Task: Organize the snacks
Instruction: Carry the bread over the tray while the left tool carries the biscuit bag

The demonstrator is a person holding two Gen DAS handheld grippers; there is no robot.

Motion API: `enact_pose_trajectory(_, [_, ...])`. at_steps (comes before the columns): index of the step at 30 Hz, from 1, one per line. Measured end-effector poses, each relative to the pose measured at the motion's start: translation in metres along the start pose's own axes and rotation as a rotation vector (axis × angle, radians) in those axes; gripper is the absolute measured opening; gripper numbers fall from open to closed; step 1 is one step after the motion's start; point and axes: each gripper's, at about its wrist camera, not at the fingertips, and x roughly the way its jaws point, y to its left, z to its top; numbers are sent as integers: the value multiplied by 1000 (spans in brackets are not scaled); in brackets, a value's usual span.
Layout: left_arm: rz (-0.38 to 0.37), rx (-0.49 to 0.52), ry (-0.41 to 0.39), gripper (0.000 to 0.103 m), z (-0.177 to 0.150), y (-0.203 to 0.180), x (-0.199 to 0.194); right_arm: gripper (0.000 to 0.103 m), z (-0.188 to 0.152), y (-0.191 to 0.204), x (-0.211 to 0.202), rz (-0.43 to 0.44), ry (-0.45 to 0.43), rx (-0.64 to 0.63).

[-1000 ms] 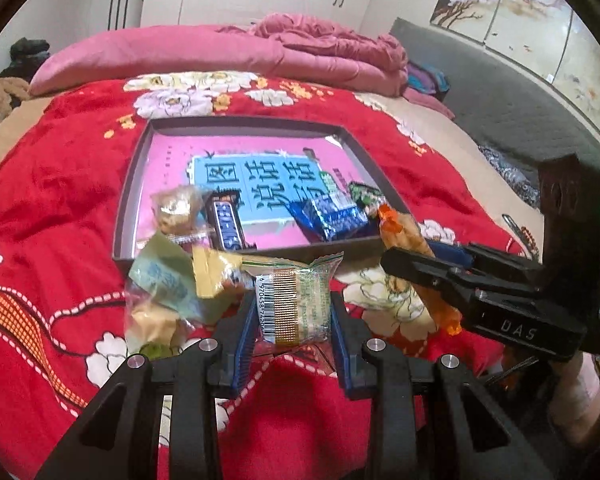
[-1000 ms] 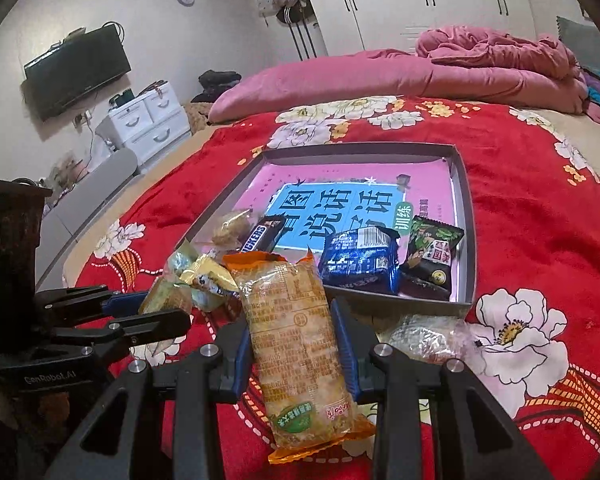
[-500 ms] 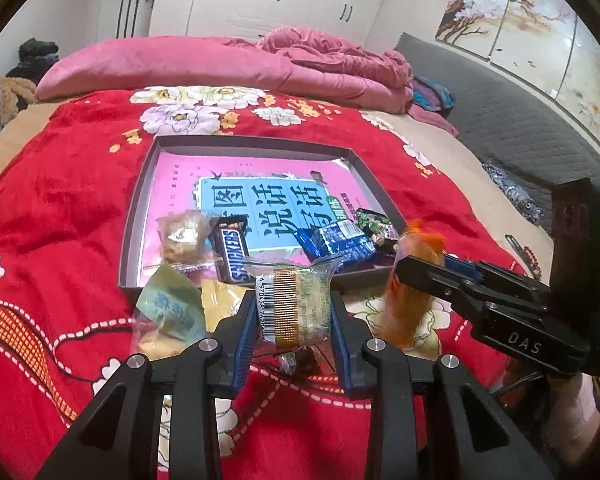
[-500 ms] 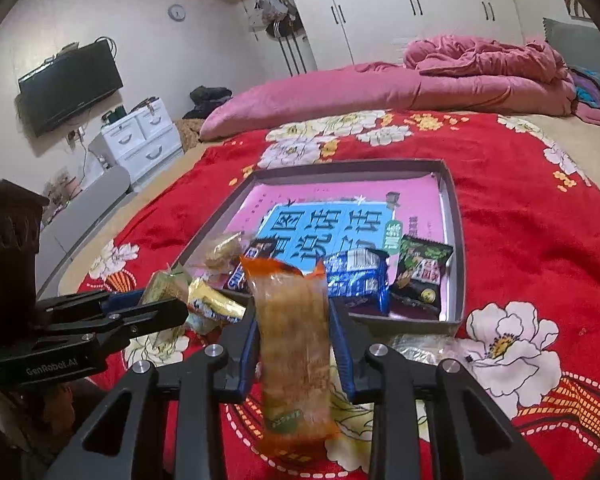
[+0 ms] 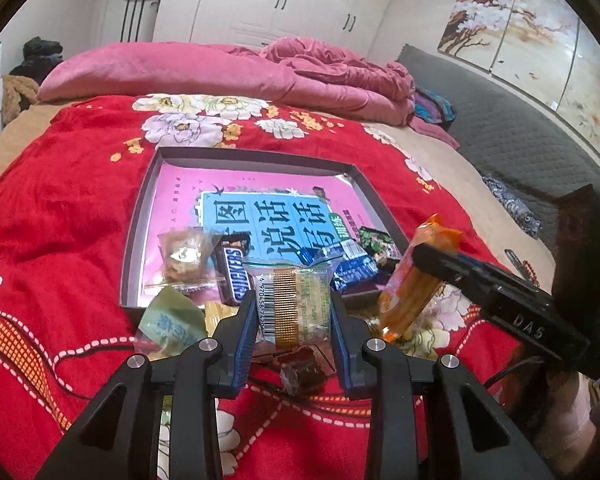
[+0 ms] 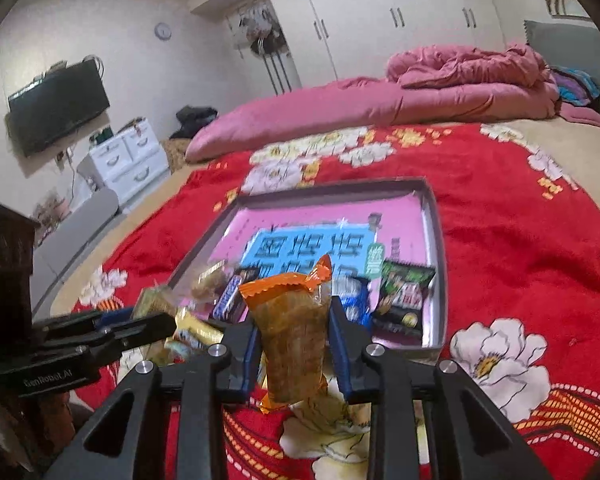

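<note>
Red floral bedspread [image 5: 60, 208] carries shallow grey box tray [image 5: 134, 216]. Left gripper [image 5: 294, 316] clamps clear barcode-printed snack packet [image 5: 296, 304] near tray's front edge. Right gripper [image 6: 294, 344] clamps long orange-ended biscuit packet [image 6: 292, 340], lifted beside it.

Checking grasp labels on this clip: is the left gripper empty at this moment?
No, the left gripper is shut on a clear-wrapped snack packet with a barcode, pinched between its blue pads.

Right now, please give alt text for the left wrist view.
The left gripper clamps a clear snack packet above a red floral bedspread. Behind lies a shallow box holding snacks; the right gripper holds an orange packet.
</note>
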Motion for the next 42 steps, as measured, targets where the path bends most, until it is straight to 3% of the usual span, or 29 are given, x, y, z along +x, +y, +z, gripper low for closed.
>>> enact_pose_trajectory(7, [-1,-21,-22,35,10,4,7,31,13,-15,-10,-56,-94,59])
enact_pose_trajectory(16, [-3,-25,-27,35,18,1,19,31,23,-23,-9,-84,-134,95])
enact_pose_trajectory(27, [18,-3,-19,35,25,-5,39,31,26,-34,4,-129,-124,139])
enact_pose_trajectory(42, [46,46,-3,35,31,-15,59,31,24,-30,24,-215,-52,83])
